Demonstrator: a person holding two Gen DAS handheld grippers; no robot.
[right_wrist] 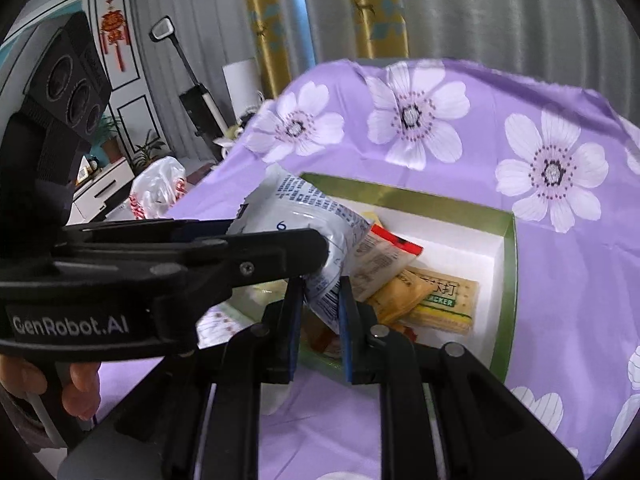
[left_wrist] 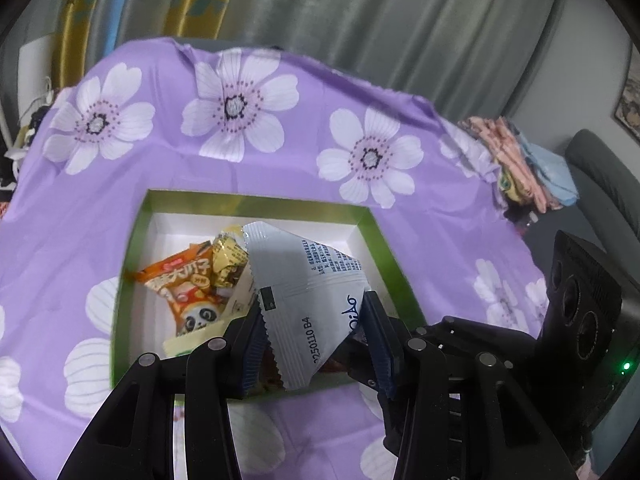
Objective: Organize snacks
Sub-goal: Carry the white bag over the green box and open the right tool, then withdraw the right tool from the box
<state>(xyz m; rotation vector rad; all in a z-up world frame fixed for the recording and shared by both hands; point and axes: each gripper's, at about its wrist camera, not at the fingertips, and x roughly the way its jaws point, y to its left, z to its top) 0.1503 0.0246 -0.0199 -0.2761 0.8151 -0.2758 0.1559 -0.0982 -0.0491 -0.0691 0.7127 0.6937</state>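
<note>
A green-rimmed box [left_wrist: 374, 236] sits on the purple-clothed surface [left_wrist: 280, 164], with bare cloth on every side. Both jaws pinch one silver packet [left_wrist: 308, 292] above the box's near edge: the left gripper [left_wrist: 316, 332] across its width, the right gripper [right_wrist: 322, 312] on a corner. Snacks [left_wrist: 192, 288] lie inside.

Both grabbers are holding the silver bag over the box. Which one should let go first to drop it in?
Probably the right gripper: it only pinches a corner of the silver bag. The left gripper holds it across the middle above the green box, so it can lower it in.
</note>
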